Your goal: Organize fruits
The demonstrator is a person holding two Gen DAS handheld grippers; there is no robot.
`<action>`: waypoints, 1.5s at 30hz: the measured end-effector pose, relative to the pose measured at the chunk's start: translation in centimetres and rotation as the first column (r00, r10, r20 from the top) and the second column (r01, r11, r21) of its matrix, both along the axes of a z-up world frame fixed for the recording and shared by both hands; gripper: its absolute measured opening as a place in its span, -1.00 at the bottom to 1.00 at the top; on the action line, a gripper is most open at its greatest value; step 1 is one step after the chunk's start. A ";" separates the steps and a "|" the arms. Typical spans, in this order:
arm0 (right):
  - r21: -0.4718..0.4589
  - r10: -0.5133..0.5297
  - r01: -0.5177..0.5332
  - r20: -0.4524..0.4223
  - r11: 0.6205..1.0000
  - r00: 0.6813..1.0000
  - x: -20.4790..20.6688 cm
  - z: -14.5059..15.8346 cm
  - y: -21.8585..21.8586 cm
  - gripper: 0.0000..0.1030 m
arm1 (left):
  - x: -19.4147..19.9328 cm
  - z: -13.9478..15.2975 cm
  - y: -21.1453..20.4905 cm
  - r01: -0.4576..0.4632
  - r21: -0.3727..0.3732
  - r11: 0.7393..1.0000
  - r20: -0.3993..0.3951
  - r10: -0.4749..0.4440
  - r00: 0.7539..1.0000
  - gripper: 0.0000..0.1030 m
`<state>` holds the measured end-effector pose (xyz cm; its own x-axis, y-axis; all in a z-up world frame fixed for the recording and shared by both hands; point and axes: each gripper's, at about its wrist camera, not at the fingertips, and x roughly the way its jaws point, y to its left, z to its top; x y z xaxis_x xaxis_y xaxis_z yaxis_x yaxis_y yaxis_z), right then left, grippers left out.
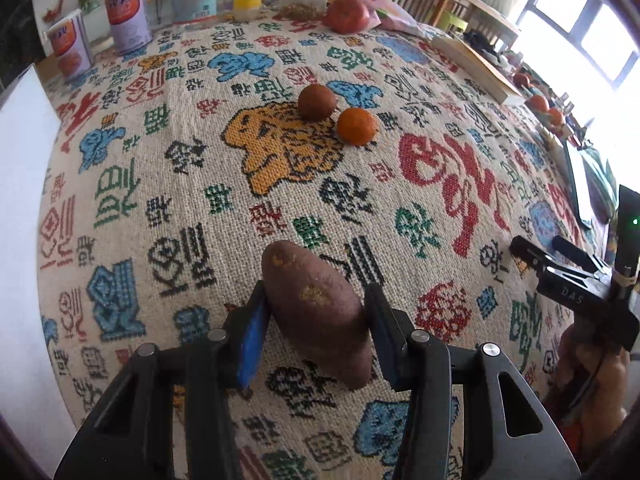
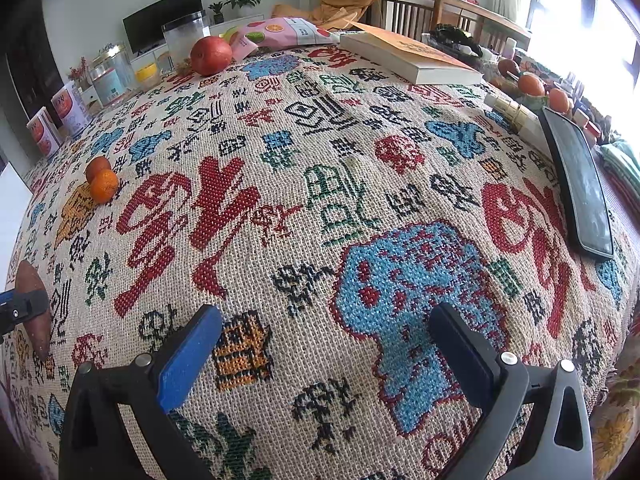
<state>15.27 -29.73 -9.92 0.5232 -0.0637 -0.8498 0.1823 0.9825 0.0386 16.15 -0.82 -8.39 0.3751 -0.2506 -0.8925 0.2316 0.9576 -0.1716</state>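
Cluttered living room: patterned woven cloth [image 1: 280, 208] over a table, jars and tins along the far edge, a book [image 2: 408, 56] and a phone [image 2: 580, 196] toward the window side.

Sweet potato [image 1: 316, 312] between the pads of the left gripper [image 1: 316, 316], long axis running along the fingers, both pads apparently touching its flanks. Could roll or pivot out: tapered, rounded sides, grip near the middle only, tip sticking out past the fingertips. Could also drag the loose cloth if kept low.

Small orange [image 1: 357, 126] and brown round fruit [image 1: 317, 102] touching each other further ahead, well apart from the potato; big red fruit [image 1: 346, 14] near the far edge.

Right gripper [image 2: 324, 332] spread wide, holding nothing, angled down over bare cloth.
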 end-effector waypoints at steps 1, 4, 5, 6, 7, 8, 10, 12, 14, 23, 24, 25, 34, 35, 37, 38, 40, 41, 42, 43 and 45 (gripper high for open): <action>0.000 0.000 0.000 0.000 1.000 1.000 0.0 0.0 0.0 1.00 | -0.4 0.0 0.1 0.003 0.001 1.000 0.002 -0.003 1.000 -0.05; -0.002 0.000 0.000 -0.001 1.000 1.000 0.0 0.0 0.0 1.00 | -1.5 0.0 0.4 -0.003 0.019 1.000 0.039 0.002 0.999 0.05; -0.004 0.000 0.000 -0.001 1.000 1.000 0.0 0.0 0.0 1.00 | -1.8 -0.2 0.5 -0.015 0.044 0.999 0.052 0.013 0.999 0.26; -0.004 0.000 0.000 -0.002 1.000 1.000 0.0 0.0 0.0 1.00 | -1.9 -0.5 0.6 -0.031 0.070 0.997 0.063 0.026 0.998 0.54; -0.004 0.000 0.000 -0.002 1.000 1.000 0.0 0.0 0.0 1.00 | -2.0 -0.9 0.7 -0.046 0.089 0.995 0.073 0.040 0.997 0.66; -0.004 0.000 0.000 -0.002 1.000 1.000 0.0 0.0 0.0 1.00 | -2.2 -1.3 0.7 -0.060 0.100 0.993 0.082 0.052 0.995 0.78; -0.005 0.000 0.000 -0.002 1.000 1.000 0.0 0.0 0.0 1.00 | -2.6 -1.9 0.8 -0.074 0.120 0.990 0.107 0.061 0.992 0.80; -0.006 0.001 -0.001 -0.003 1.000 1.000 -0.1 0.0 0.0 1.00 | -3.2 -2.1 0.7 -0.077 0.157 0.985 0.154 0.053 0.987 0.91; -0.006 0.002 -0.002 -0.004 1.000 1.000 -0.1 -0.1 0.0 1.00 | -3.6 -2.3 1.1 -0.094 0.135 0.986 0.180 0.069 0.981 0.93; 0.150 0.194 -0.221 0.177 0.964 0.965 -0.2 2.7 1.9 0.99 | -4.1 -2.3 2.0 -0.121 0.078 0.990 0.231 0.101 0.968 0.96; 0.129 0.246 -0.272 0.185 0.954 0.951 0.5 3.2 3.1 0.95 | -4.1 -2.3 2.1 -0.121 0.064 0.991 0.231 0.103 0.967 0.96; 0.108 0.305 -0.327 0.178 0.939 0.936 1.7 3.6 4.6 0.83 | -4.3 -2.2 2.2 -0.122 0.047 0.991 0.232 0.108 0.967 0.96; 0.075 0.535 -0.543 0.098 0.837 0.839 10.2 1.6 14.8 0.31 | -4.2 -2.1 2.6 -0.122 -0.011 0.993 0.230 0.121 0.966 0.96; 0.072 0.531 -0.538 0.091 0.840 0.842 10.7 1.2 15.3 0.29 | -4.2 -2.1 2.6 -0.121 -0.012 0.993 0.229 0.121 0.966 0.96; 0.041 0.518 -0.524 0.104 0.851 0.849 11.0 0.9 15.8 -0.10 | -4.2 -2.1 2.6 -0.121 -0.012 0.993 0.229 0.121 0.966 0.96; 0.054 0.513 -0.520 0.109 0.852 0.851 11.1 0.9 15.7 -0.30 | -4.2 -2.1 2.6 -0.121 -0.015 0.993 0.229 0.121 0.966 0.96; 0.096 0.491 -0.502 0.120 0.859 0.863 10.9 1.1 15.0 -0.41 | -4.2 -2.0 2.9 -0.118 -0.033 0.992 0.224 0.122 0.967 0.96; 0.122 0.484 -0.497 0.124 0.859 0.866 10.4 1.2 14.4 -0.41 | -4.2 -1.9 3.1 -0.118 -0.046 0.992 0.216 0.126 0.968 0.96; 0.143 0.476 -0.490 0.121 0.860 0.871 9.7 1.3 13.8 -0.41 | -4.2 -1.8 3.3 -0.122 -0.056 0.991 0.209 0.131 0.969 0.95; 0.157 0.467 -0.480 0.115 0.863 0.877 8.8 1.4 13.2 -0.42 | -4.3 -1.7 3.5 -0.123 -0.066 0.990 0.204 0.134 0.970 0.94; 0.180 0.448 -0.462 0.114 0.868 0.887 6.5 1.7 11.7 -0.41 | -4.4 -1.5 3.5 -0.115 -0.084 0.990 0.195 0.130 0.972 0.94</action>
<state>21.78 -18.08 -8.19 0.5087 0.3595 -0.7823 -0.2931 0.9267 0.2352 11.72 2.64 -9.85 0.5756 -0.2522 -0.7778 0.1495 0.9677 -0.2031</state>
